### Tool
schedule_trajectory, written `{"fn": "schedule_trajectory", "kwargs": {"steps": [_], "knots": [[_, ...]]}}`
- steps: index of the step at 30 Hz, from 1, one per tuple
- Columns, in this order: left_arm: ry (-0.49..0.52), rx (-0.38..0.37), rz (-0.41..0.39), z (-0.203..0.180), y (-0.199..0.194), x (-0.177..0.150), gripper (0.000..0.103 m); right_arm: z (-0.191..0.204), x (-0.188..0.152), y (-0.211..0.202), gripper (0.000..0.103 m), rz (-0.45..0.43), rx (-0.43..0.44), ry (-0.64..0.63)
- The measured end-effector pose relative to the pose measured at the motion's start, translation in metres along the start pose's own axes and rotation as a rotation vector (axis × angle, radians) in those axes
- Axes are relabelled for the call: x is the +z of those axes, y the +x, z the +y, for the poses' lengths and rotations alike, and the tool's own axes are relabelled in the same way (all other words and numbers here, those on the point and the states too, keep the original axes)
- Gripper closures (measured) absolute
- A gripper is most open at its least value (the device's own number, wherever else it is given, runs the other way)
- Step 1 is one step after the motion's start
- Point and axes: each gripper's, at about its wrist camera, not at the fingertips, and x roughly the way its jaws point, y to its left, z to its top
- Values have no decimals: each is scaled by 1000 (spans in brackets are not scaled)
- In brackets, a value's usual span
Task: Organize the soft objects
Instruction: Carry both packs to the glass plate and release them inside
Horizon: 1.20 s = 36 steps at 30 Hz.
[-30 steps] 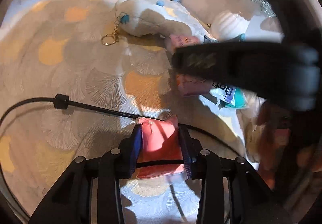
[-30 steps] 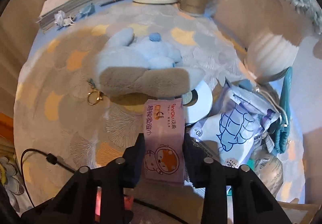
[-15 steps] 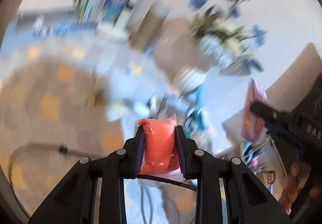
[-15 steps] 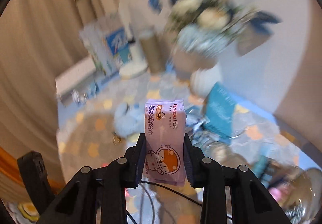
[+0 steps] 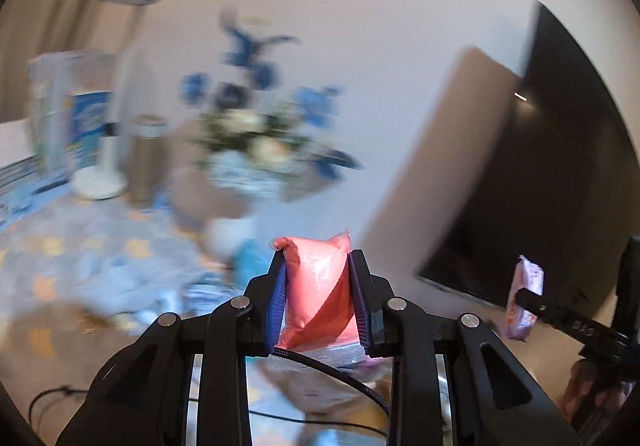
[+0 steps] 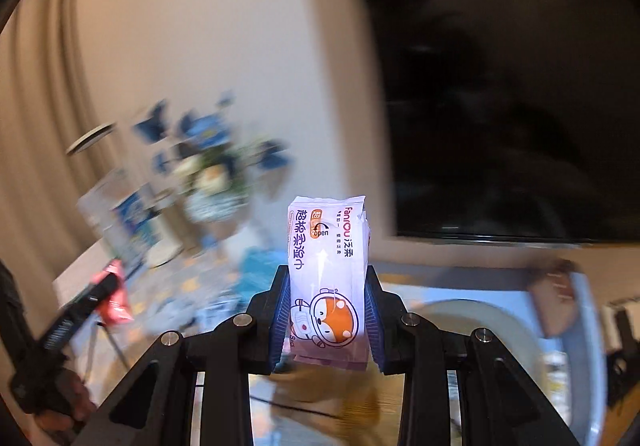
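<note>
Left wrist view: the left gripper (image 5: 318,296) has its fingers (image 5: 276,300) clamped on a pink packet (image 5: 318,292), which stands upright between the blue pads, clear of the worktop (image 5: 80,258). A black cable (image 5: 340,376) crosses just below the packet. The background is blurred: a patterned cloth covers the worktop, with a white lamp (image 5: 116,85), a flower arrangement (image 5: 260,133) and a dark screen (image 5: 560,173) against the wall. At the right edge the right gripper (image 5: 532,300) shows side-on with a lilac pack in it.

Right wrist view: the right gripper (image 6: 326,314) has its fingers (image 6: 372,314) clamped on a lilac tissue pack (image 6: 326,278), upright, printed with a cartoon fox and the word "open". The pack is held in the air in front of the wall and the dark screen (image 6: 500,85). At lower left the left gripper (image 6: 106,292) carries the pink packet (image 6: 116,298), with a hand (image 6: 60,402) gripping its handle. A round pale rim (image 6: 584,326) sits blurred at lower right.
</note>
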Motion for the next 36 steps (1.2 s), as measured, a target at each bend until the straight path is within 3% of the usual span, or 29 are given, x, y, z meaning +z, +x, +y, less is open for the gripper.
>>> {"fn": "schedule_trajectory", "kwargs": {"steps": [4, 9, 15, 18, 25, 27, 29, 36], "knots": [[67, -120, 79, -44, 25, -11, 77, -56, -9, -25, 70, 4, -131, 95], [129, -253, 266, -92, 67, -43, 77, -100, -29, -35, 70, 61, -222, 182], [225, -271, 481, -131, 104, -90, 77, -115, -57, -23, 70, 199, -245, 203], [278, -264, 545, -144, 112, -105, 77, -116, -65, -13, 70, 248, -244, 212], [306, -263, 602, -152, 124, -110, 72, -132, -75, -5, 68, 282, -239, 265], [290, -258, 615, -152, 127, -110, 47, -136, -73, -4, 37, 279, -213, 287], [286, -250, 608, -151, 127, -109, 29, -138, -71, -8, 29, 255, -202, 325], [279, -238, 607, -149, 131, -108, 28, -146, -64, -14, 29, 234, -211, 341]]}}
